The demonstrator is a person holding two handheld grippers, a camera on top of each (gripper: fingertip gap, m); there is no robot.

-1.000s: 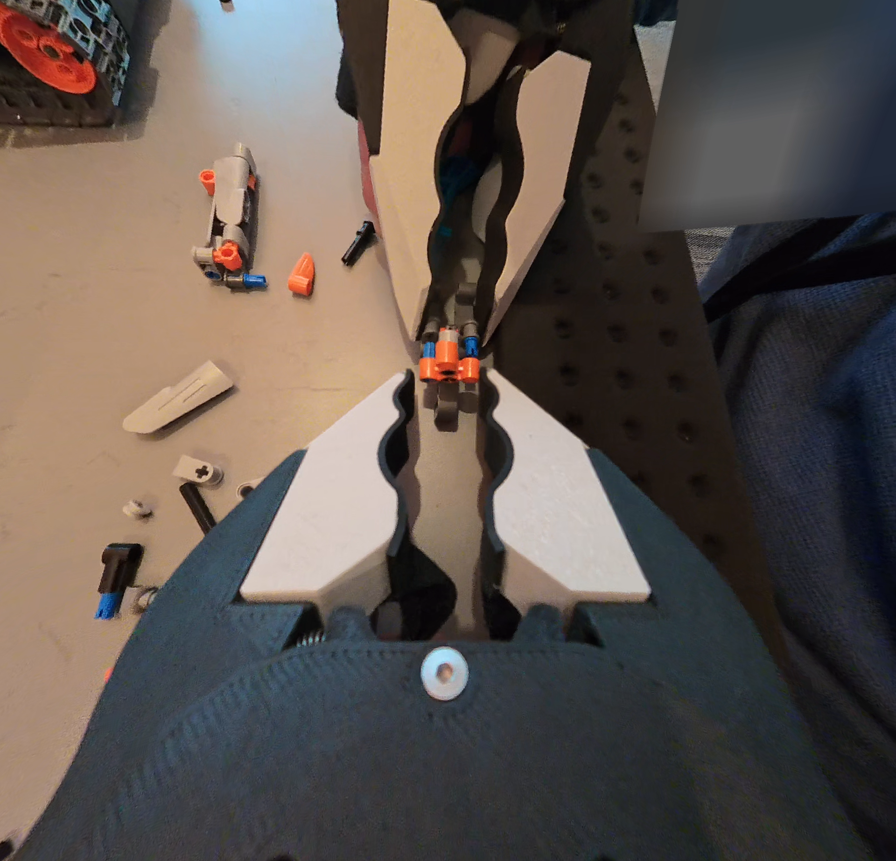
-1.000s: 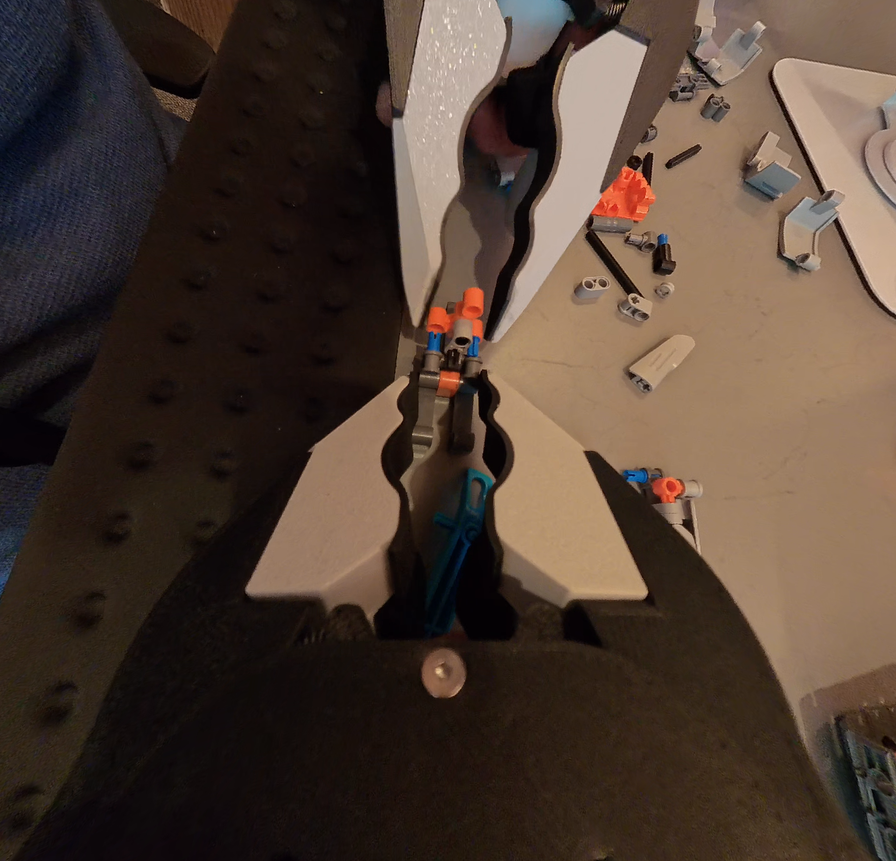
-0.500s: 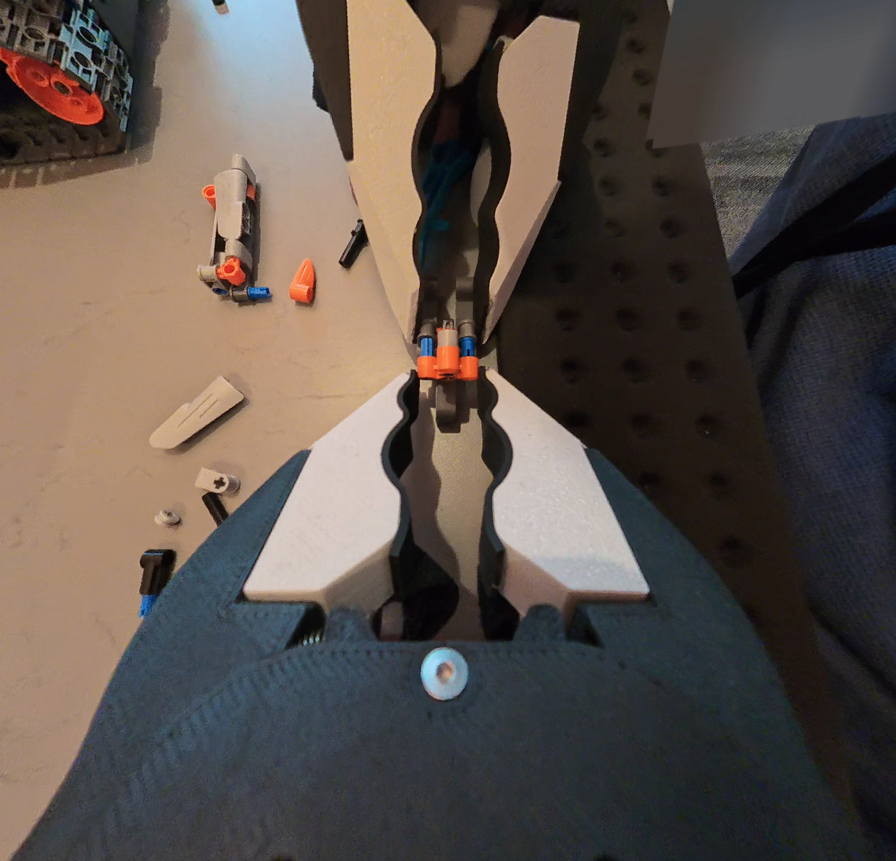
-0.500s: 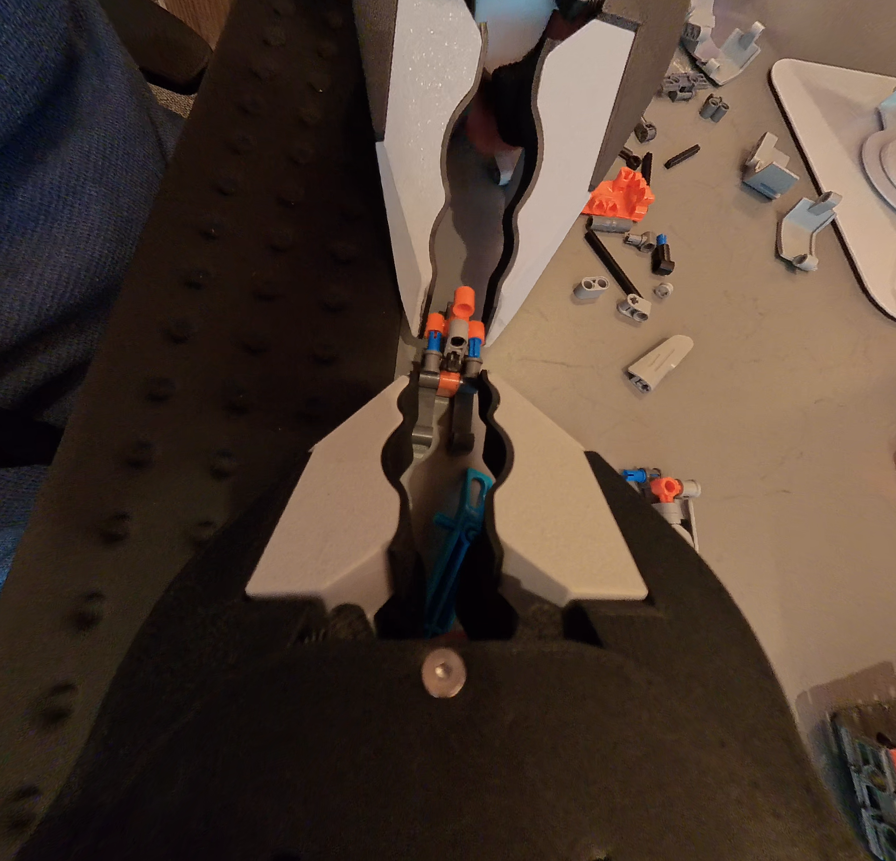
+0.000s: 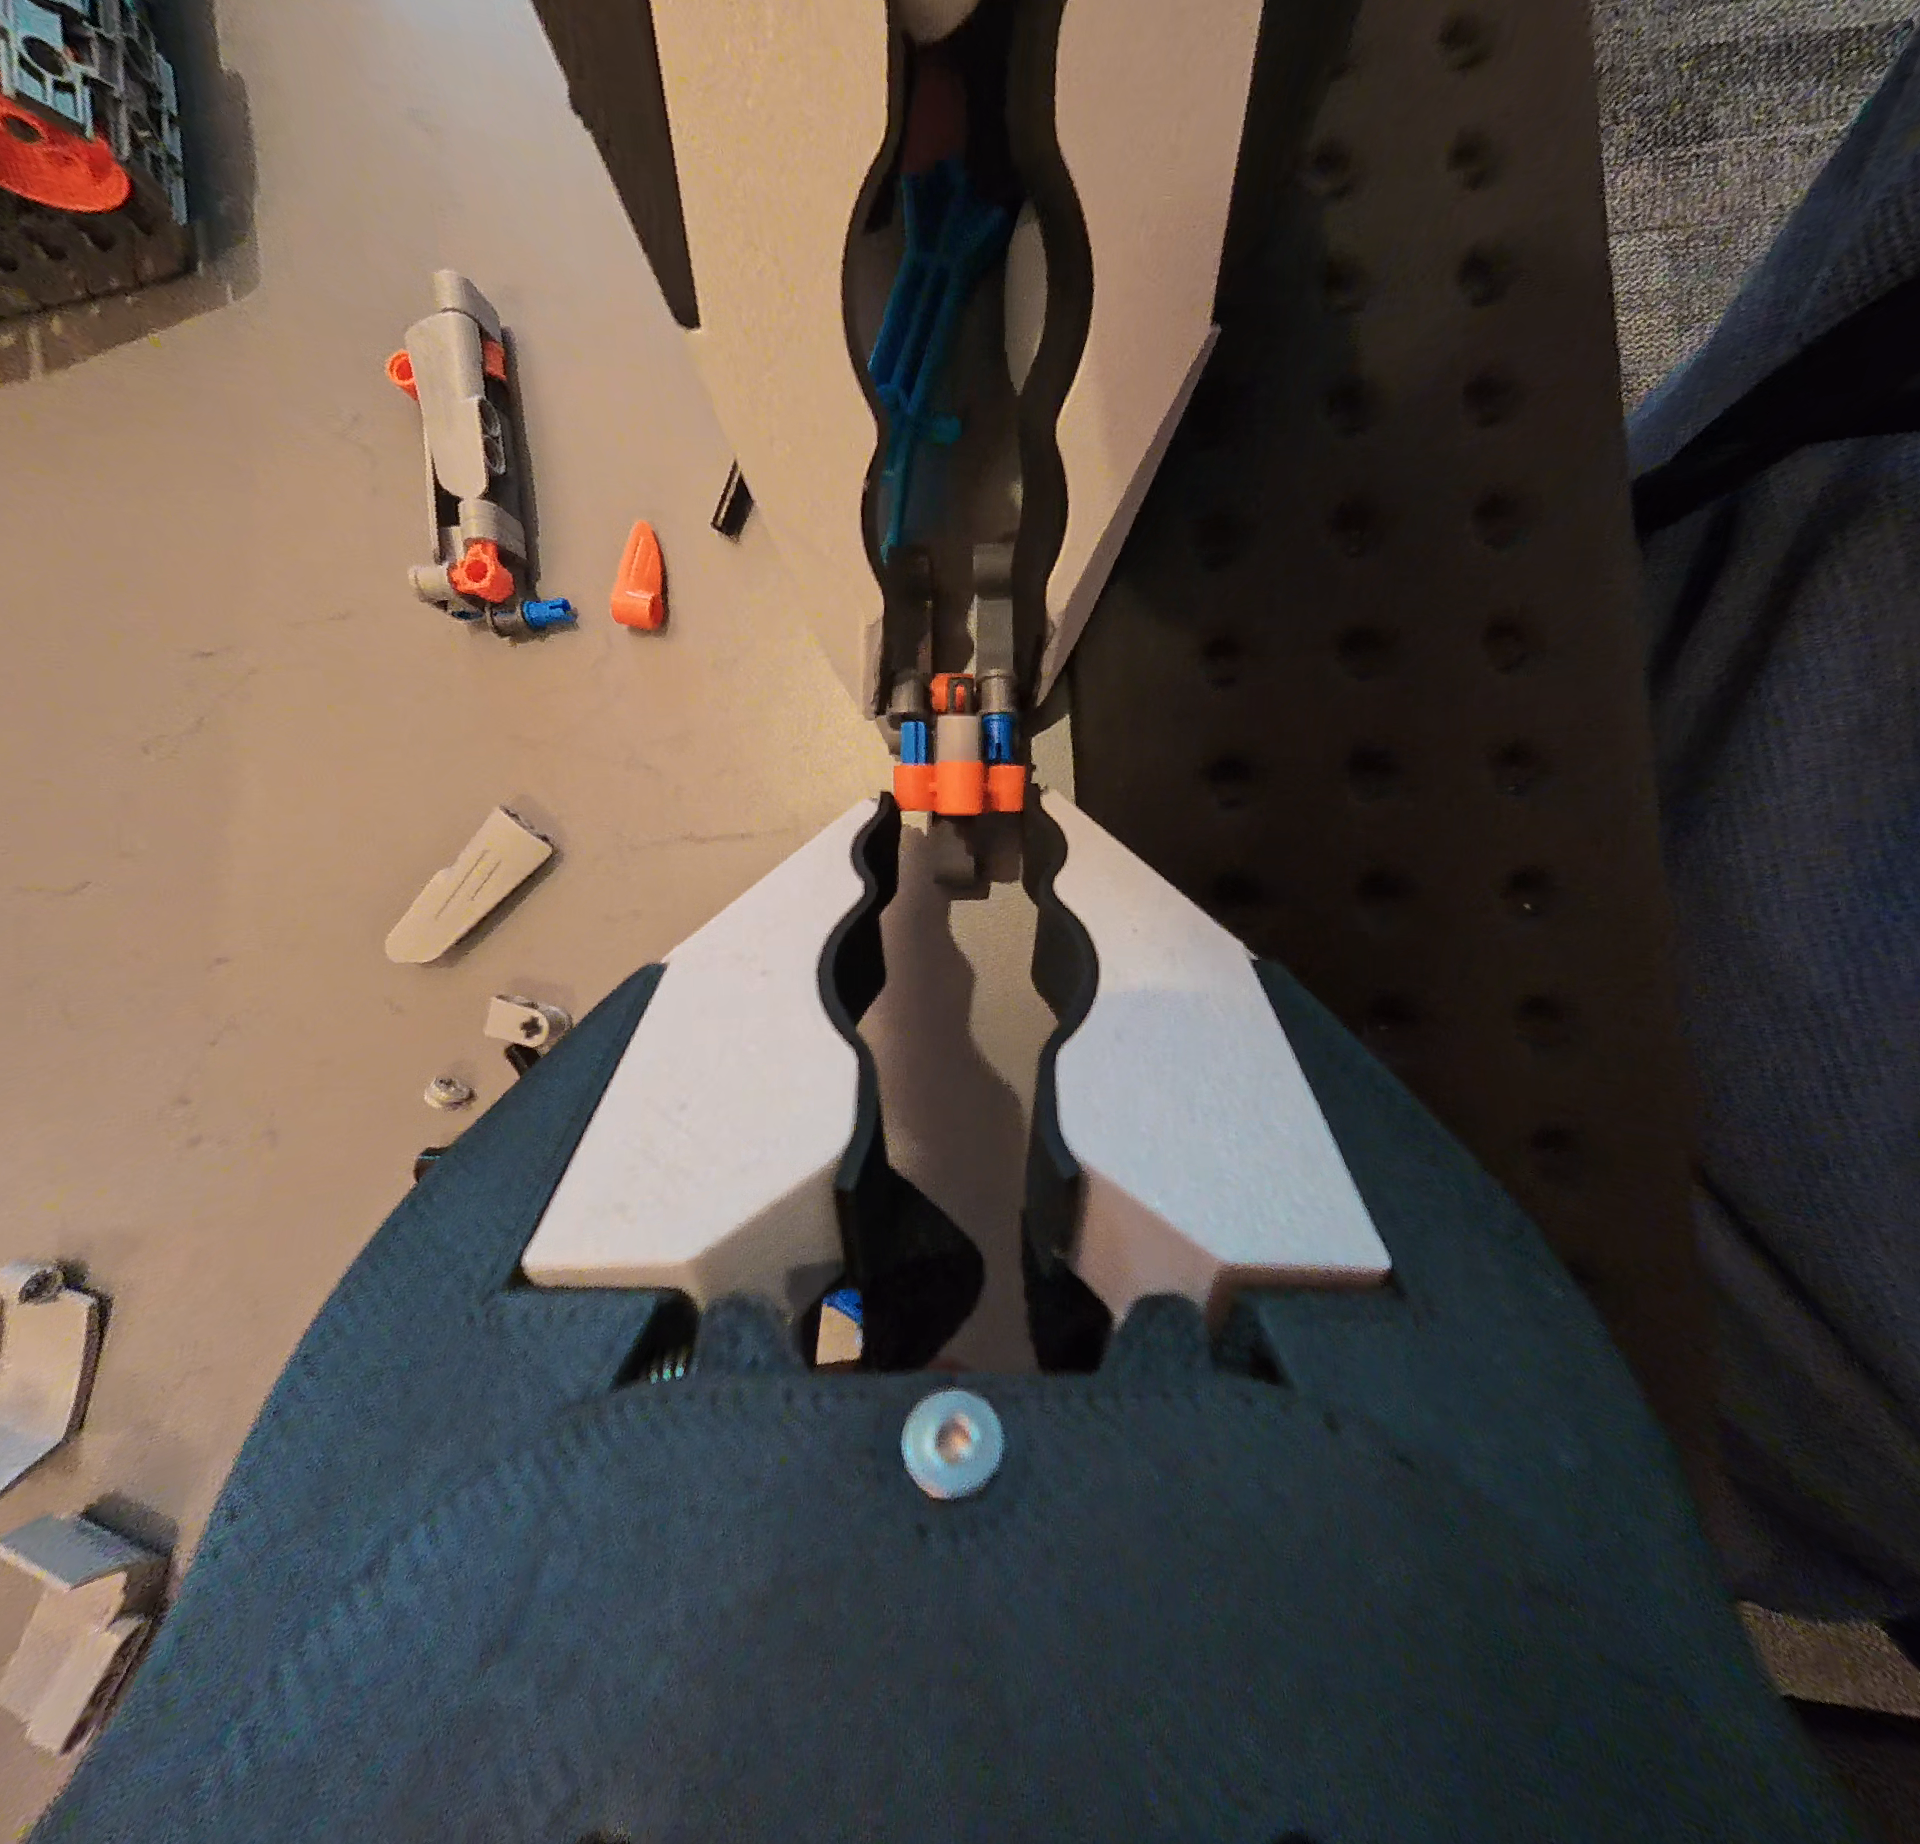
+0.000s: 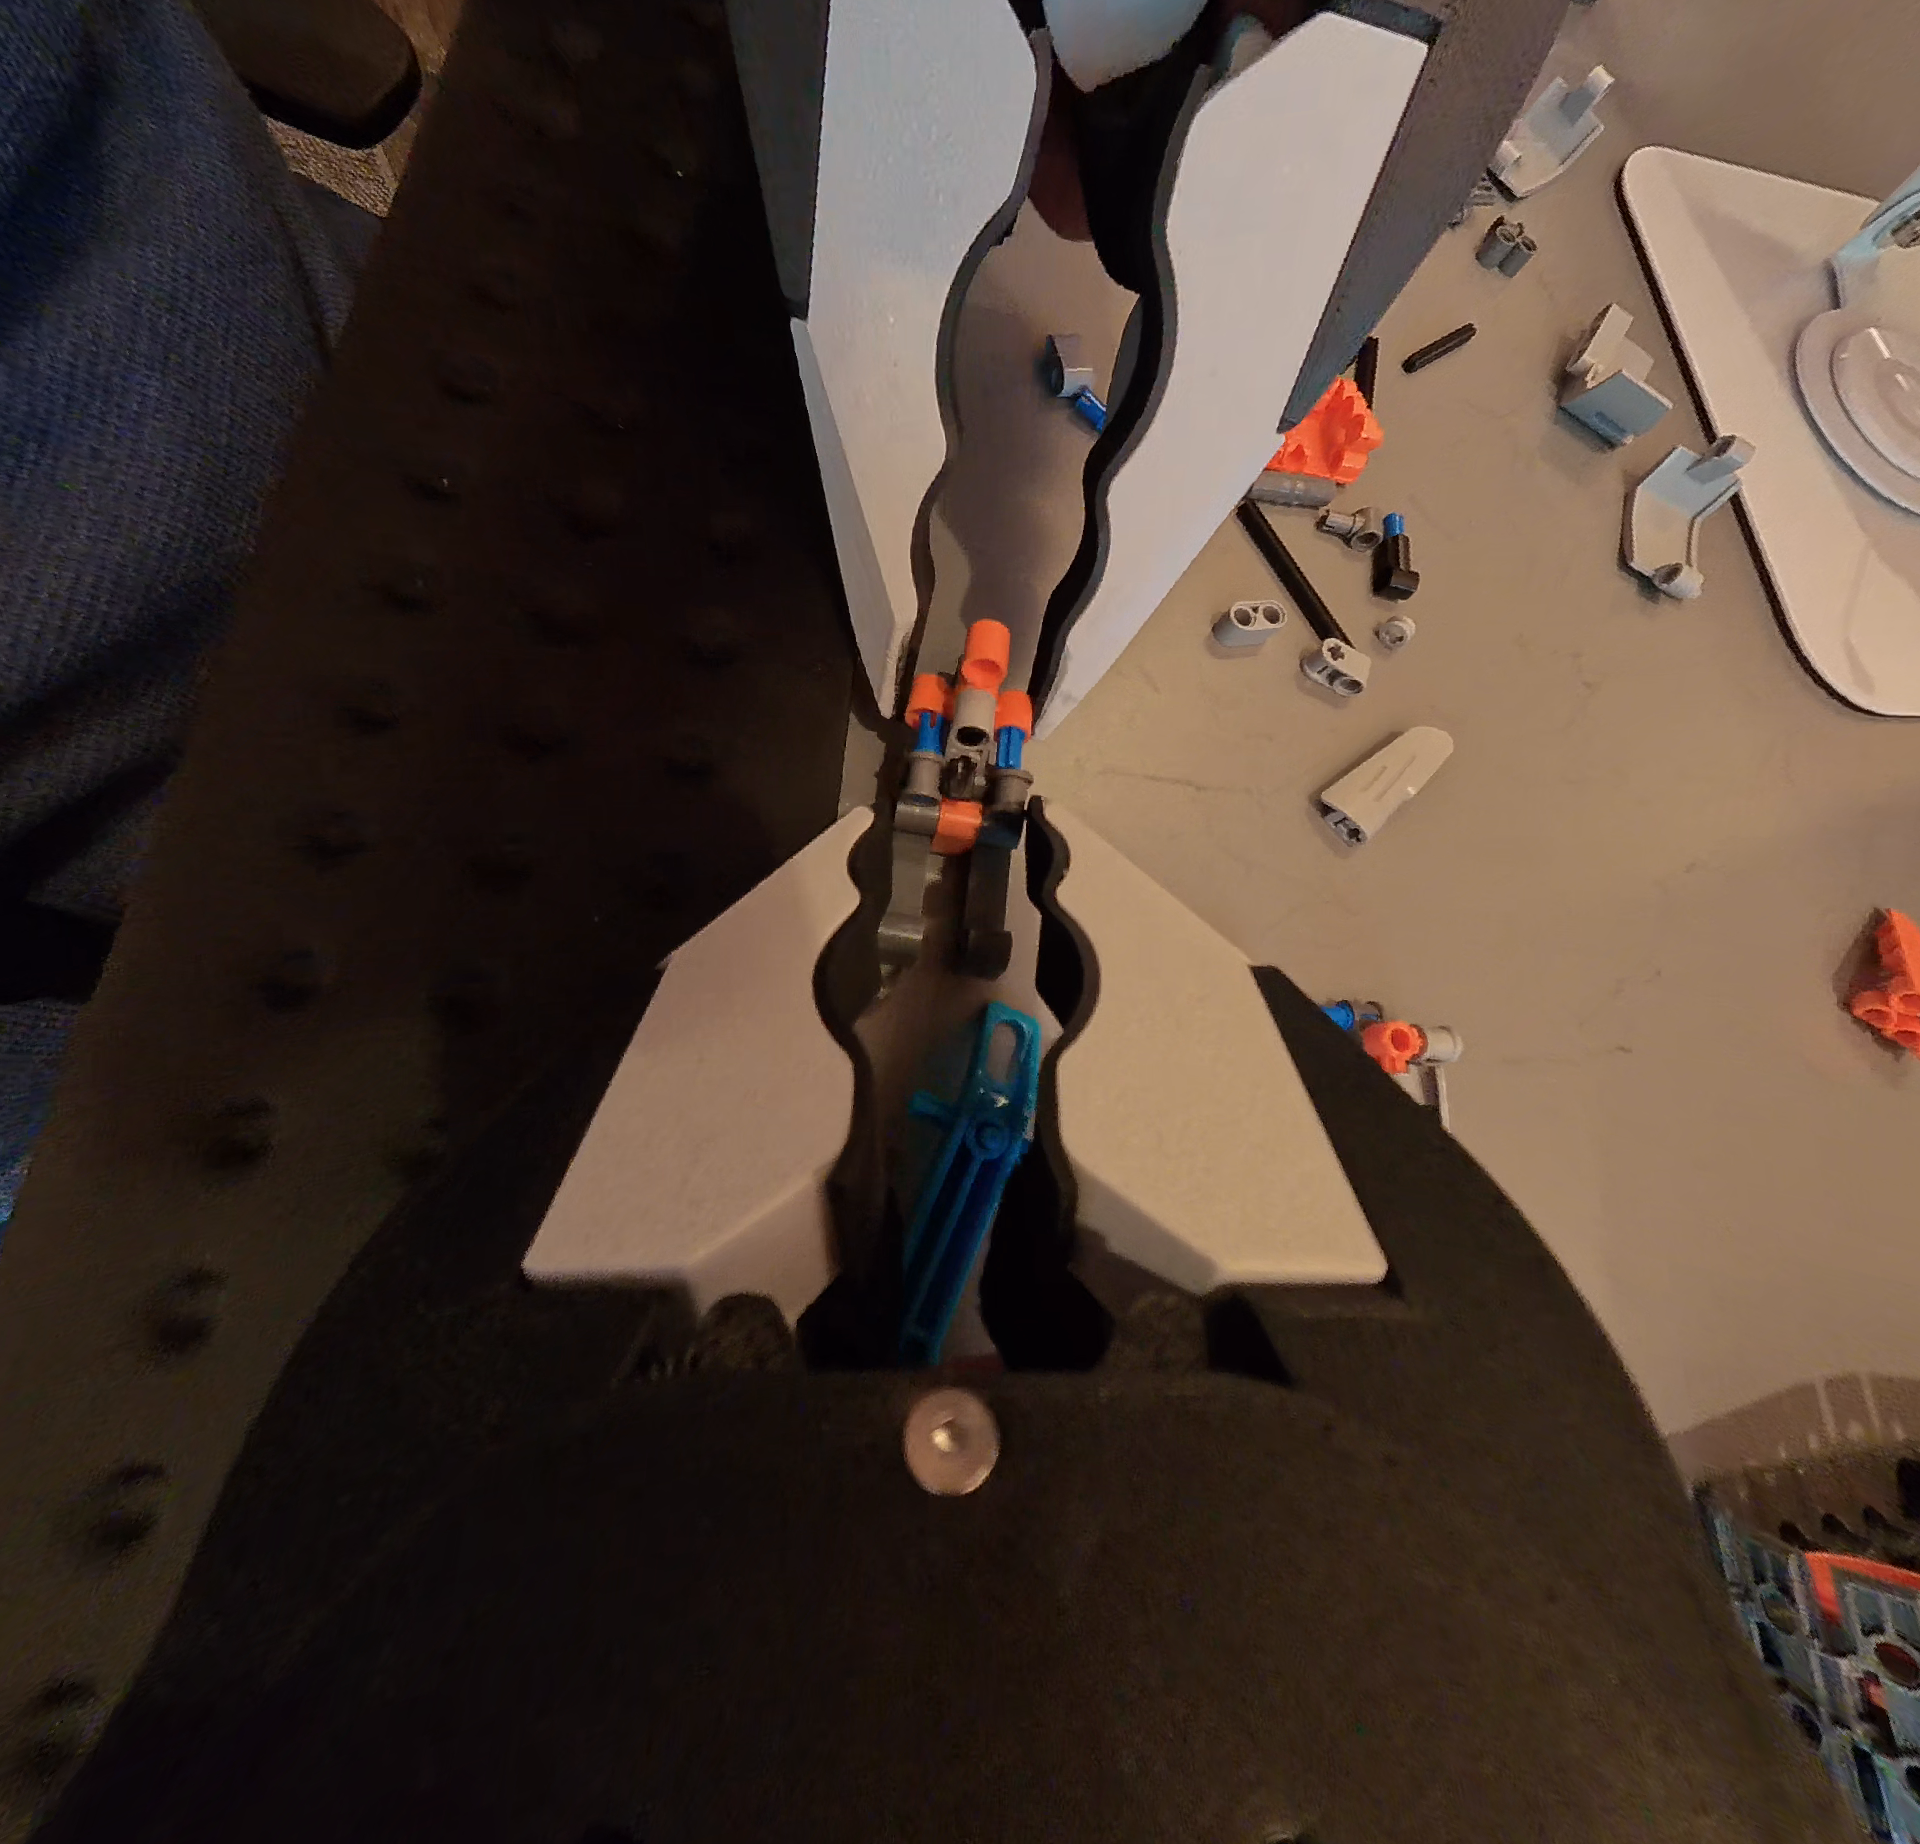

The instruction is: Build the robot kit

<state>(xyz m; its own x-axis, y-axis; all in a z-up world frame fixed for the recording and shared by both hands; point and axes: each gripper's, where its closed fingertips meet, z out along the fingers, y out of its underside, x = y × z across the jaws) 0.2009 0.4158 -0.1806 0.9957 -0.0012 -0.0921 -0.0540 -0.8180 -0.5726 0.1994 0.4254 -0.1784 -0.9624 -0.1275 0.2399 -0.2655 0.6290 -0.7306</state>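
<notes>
A small orange/grey/blue brick assy (image 5: 958,755) is pinched tip-to-tip betw. both claws: left gripper (image 5: 958,823) nearly closed on its orange end, right gripper (image 6: 951,838) closed on its grey legs w/ a teal beam (image 6: 971,1171) lodged further back. Loose parts (image 5: 473,464) lie left of the left claw.

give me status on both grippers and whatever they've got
Left gripper and right gripper tip to tip, both shut on small orange-and-grey brick assembly. Blue strut lodged between right's fingers. Loose bricks clear of tips.
</notes>
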